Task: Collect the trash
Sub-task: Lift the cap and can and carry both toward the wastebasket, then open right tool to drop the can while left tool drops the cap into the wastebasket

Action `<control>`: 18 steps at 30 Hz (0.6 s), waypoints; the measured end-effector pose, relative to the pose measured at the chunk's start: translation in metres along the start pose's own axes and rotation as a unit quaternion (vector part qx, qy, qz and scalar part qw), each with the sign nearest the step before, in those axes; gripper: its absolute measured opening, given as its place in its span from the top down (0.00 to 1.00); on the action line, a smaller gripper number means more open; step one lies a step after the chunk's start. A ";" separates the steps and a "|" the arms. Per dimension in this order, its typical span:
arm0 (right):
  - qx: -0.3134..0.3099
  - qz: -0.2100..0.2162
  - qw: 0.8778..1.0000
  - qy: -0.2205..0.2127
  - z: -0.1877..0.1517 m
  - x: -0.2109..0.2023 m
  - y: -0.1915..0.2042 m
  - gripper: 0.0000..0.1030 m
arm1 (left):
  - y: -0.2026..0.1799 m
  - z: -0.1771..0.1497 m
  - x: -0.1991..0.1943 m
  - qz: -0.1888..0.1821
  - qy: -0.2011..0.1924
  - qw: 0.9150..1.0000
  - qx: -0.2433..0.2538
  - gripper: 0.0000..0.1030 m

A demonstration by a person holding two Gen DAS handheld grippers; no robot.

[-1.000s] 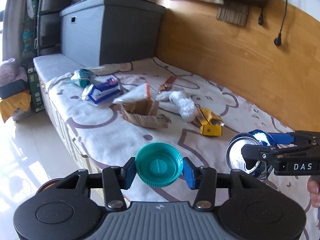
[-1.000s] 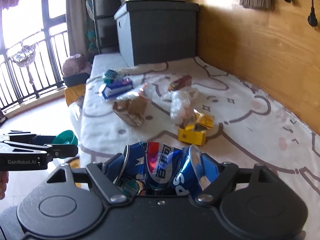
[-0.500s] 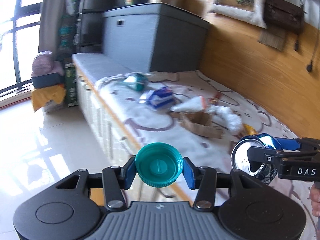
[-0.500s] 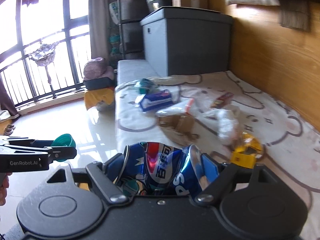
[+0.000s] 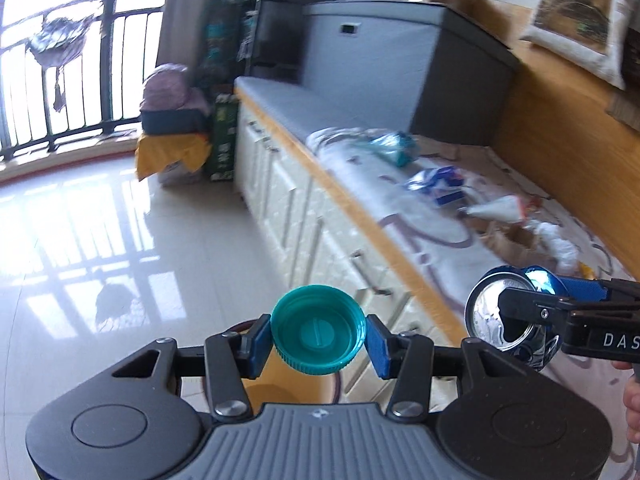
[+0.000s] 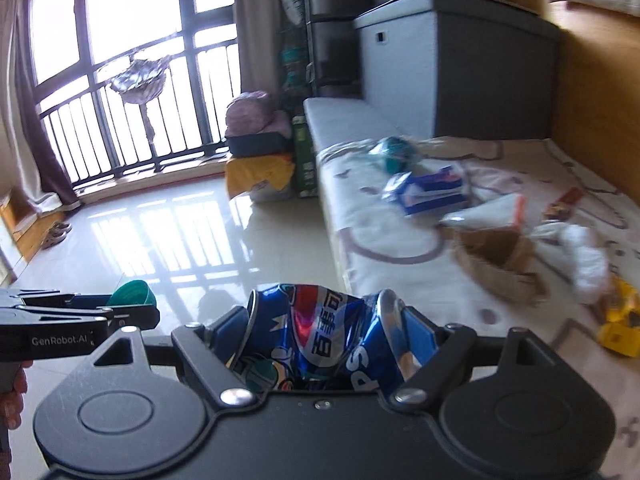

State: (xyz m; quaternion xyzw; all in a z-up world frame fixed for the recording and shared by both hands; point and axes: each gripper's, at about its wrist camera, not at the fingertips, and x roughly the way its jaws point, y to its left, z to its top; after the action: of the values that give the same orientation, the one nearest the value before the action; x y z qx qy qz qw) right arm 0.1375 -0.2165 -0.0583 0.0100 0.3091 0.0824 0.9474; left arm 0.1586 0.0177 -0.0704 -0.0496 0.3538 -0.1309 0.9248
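the glossy tiled floor [image 5: 100, 240] fills the left half of both views, lit by the barred window [image 6: 120, 60] at the upper left. a long low bench [image 5: 360, 216] with white cabinet fronts runs from the centre toward the lower right, covered by a pale printed sheet [image 6: 360, 216], with a wooden wall panel [image 5: 560, 132] behind it at the right. a big grey storage box [image 5: 400, 60] stands at the bench's far end, upper centre.

scattered on the sheet, in the right part of both frames, lie a torn brown cardboard piece [image 6: 496, 256], a blue and white packet [image 6: 428, 192], a white cone-shaped wrapper [image 6: 488, 210], a crumpled white tissue [image 6: 584, 260], a teal bag [image 6: 394, 154] and a yellow box [image 6: 620, 320] at the right edge.

the right tongs [image 6: 324, 332], bottom centre of the right wrist view, are clamped on a crushed blue pepsi can [image 6: 320, 340] lying sideways between the blue pads. the left tongs [image 5: 318, 338], bottom centre of the left wrist view, pinch a teal bottle cap [image 5: 318, 330] by its rim, hollow side facing the camera. both are held over the floor beside the bench edge.
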 end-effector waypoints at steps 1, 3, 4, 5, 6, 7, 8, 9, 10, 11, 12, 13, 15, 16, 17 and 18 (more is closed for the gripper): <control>-0.002 0.003 1.000 0.004 0.000 0.006 0.004 0.19 | 0.005 -0.002 0.002 0.003 0.003 1.000 -0.005 0.52; -0.007 0.010 1.000 0.014 -0.001 0.019 0.014 0.19 | 0.017 -0.006 0.007 0.009 0.011 1.000 -0.015 0.52; -0.010 0.013 1.000 0.020 -0.002 0.025 0.018 0.19 | 0.023 -0.009 0.010 0.011 0.014 1.000 -0.021 0.52; -0.014 0.018 0.999 0.028 -0.004 0.033 0.022 0.19 | 0.028 -0.011 0.014 0.014 0.019 0.999 -0.026 0.52; -0.017 0.022 0.999 0.035 -0.006 0.039 0.027 0.19 | 0.033 -0.013 0.017 0.017 0.023 0.999 -0.031 0.52; -0.020 0.025 0.999 0.042 -0.008 0.046 0.031 0.19 | 0.038 -0.016 0.020 0.020 0.027 0.999 -0.036 0.52; -0.023 0.028 0.998 0.049 -0.010 0.053 0.035 0.19 | 0.043 -0.019 0.024 0.022 0.032 0.998 -0.041 0.52; -0.027 0.032 0.997 0.057 -0.013 0.062 0.040 0.19 | 0.048 -0.021 0.028 0.025 0.037 0.998 -0.045 0.52; -0.029 0.036 0.997 0.065 -0.017 0.069 0.044 0.19 | 0.053 -0.023 0.032 0.028 0.042 0.997 -0.050 0.52; -0.032 0.039 0.996 0.073 -0.020 0.078 0.048 0.19 | 0.058 -0.026 0.037 0.030 0.048 0.997 -0.054 0.52; -0.035 0.043 0.995 0.081 -0.024 0.086 0.052 0.19 | 0.062 -0.029 0.041 0.033 0.054 0.996 -0.059 0.52; -0.037 0.046 0.994 0.088 -0.028 0.094 0.056 0.19 | 0.066 -0.031 0.046 0.035 0.060 0.996 -0.064 0.52; -0.038 0.053 0.992 0.104 -0.036 0.111 0.061 0.19 | 0.074 -0.036 0.056 0.040 0.071 0.994 -0.073 0.52; -0.038 0.056 0.992 0.109 -0.040 0.118 0.063 0.19 | 0.078 -0.038 0.062 0.041 0.077 0.993 -0.077 0.52; -0.036 0.060 0.991 0.115 -0.044 0.126 0.065 0.19 | 0.081 -0.040 0.068 0.043 0.082 0.992 -0.081 0.52; -0.034 0.065 0.990 0.119 -0.048 0.134 0.065 0.19 | 0.084 -0.042 0.074 0.044 0.087 0.992 -0.084 0.52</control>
State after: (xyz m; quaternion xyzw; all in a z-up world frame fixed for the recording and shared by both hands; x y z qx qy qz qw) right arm 0.2058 -0.1325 -0.1705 -0.0120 0.4155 0.1545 0.8963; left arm 0.2009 0.0776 -0.1642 -0.1000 0.4449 -0.0638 0.8877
